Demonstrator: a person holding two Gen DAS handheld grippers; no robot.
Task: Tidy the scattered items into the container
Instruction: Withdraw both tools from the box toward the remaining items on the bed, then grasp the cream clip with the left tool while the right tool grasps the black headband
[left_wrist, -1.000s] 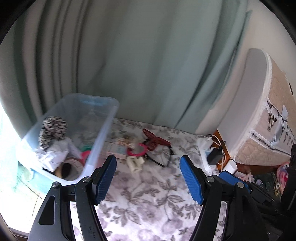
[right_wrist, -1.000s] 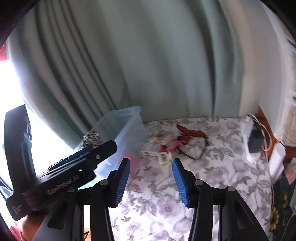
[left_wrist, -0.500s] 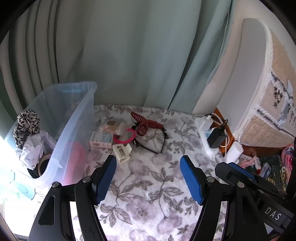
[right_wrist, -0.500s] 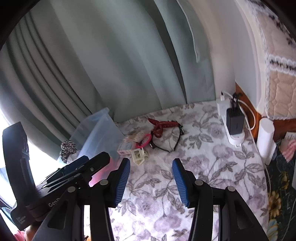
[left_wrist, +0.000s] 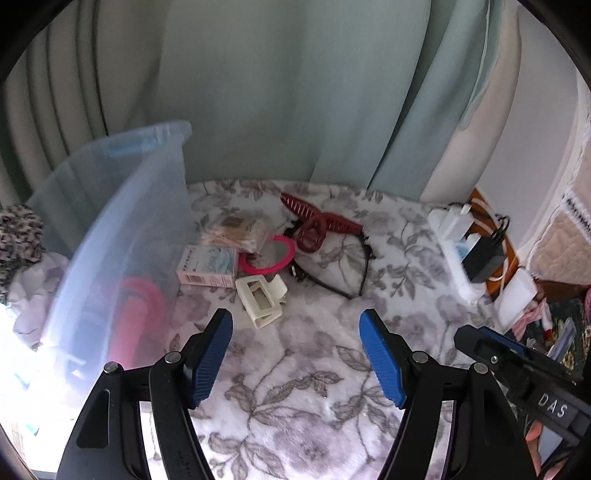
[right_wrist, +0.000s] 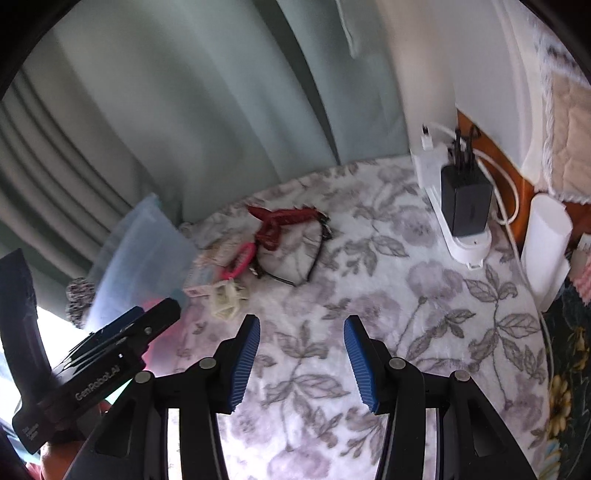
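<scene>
Left wrist view: left gripper (left_wrist: 296, 350) jaws wide, nothing between them, hovering over floral blanket (left_wrist: 295, 406). Clear plastic bin (left_wrist: 122, 221) at left, leopard-print fabric (left_wrist: 16, 236) and something red inside. Loose pile just right of bin: cream claw clip (left_wrist: 261, 300) nearest, small box (left_wrist: 208, 265) against bin wall, pink ring (left_wrist: 271, 258) touching box, cotton-swab pack (left_wrist: 236, 230) behind, dark red claw clip (left_wrist: 317, 223) farther back, black headband (left_wrist: 351, 266) to the right. Power strip (left_wrist: 454, 243) with black charger (left_wrist: 482, 256) far right. Right wrist view: right gripper (right_wrist: 301, 352) jaws also wide, empty, above blanket (right_wrist: 406, 314). Same pile far left of centre beside bin (right_wrist: 147, 254): cream clip (right_wrist: 226, 295), red clip (right_wrist: 280, 221), headband (right_wrist: 295, 258). Left tool body at lower left.
</scene>
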